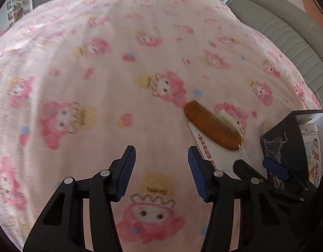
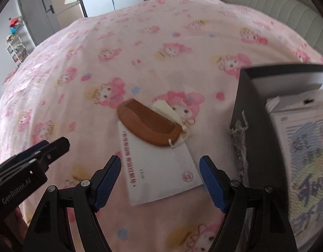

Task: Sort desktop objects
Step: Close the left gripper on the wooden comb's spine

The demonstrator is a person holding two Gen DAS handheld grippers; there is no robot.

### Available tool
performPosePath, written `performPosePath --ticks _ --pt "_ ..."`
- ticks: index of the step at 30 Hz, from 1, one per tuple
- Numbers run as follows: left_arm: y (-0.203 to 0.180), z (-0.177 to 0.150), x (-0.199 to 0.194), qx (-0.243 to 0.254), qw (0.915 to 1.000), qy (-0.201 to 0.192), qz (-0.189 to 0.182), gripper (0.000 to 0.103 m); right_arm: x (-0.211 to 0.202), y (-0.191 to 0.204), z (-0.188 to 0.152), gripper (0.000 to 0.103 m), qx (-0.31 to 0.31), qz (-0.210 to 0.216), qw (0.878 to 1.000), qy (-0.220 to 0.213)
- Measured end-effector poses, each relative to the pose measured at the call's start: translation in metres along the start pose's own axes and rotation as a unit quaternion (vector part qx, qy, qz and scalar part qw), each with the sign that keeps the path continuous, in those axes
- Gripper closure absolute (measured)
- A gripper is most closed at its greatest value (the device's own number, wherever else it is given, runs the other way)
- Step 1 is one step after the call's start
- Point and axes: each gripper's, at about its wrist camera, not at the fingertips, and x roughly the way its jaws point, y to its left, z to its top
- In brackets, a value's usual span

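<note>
Both tongs hang spread wide w/ nothing between the blue pads: left tongs (image 1: 160,172) sit at 6 o'clock of the left wrist view over bare pink cloth, right tongs (image 2: 160,180) at 6 o'clock of the right wrist view, straddling the near end of the envelope w/o touching it, as far as the view shows.

Pink blanket (image 1: 98,63) w/ cartoon-girl print covers the whole surface; can't tell if it's a bed or a counter underneath. Grey-green ribbed cushion (image 1: 287,37) runs along the edge at 2 o'clock in the left view.

Black box (image 2: 256,126) stands at 3 o'clock in the right view, lid off, pale inner rim showing. Inside lies a printed sheet (image 2: 304,157) w/ colourful drawing and blurred lettering. A frayed grey-white patch shows on the box's outer wall; can't tell what it is.

White envelope (image 2: 159,172) lies flat on the blanket, center-low in the right view, just left of the box, red lettering along one long edge and a red round stamp near its 4 o'clock corner.

Brown wooden comb (image 2: 149,124) rests on the far end of the envelope, partly overhanging onto the blanket toward 11 o'clock. A cream tassel (image 2: 165,109) is tied to the comb's right end and fans out toward 12 o'clock.
</note>
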Motion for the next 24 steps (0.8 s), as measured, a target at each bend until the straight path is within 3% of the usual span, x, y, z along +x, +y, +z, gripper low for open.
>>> performPosePath --ticks 4,15,21,24 --pt "-0.004 0.006 0.021 -0.005 0.9998 0.016 -0.013 0.058 0.018 -0.005 0.005 0.029 0.005 -0.006 1.000 0.009" --pt "-0.003 0.040 0.056 -0.036 0.9968 0.045 -0.056 0.058 0.061 -0.016 0.023 0.030 0.001 -0.011 0.999 0.035" --pt "-0.022 0.031 0.076 -0.028 0.9935 0.081 -0.076 0.055 0.061 -0.019 0.020 0.030 0.009 0.008 0.999 0.042" --pt "-0.026 0.033 0.081 -0.038 0.9918 0.083 -0.090 0.042 0.063 -0.021 0.020 0.028 0.018 0.007 0.999 0.043"
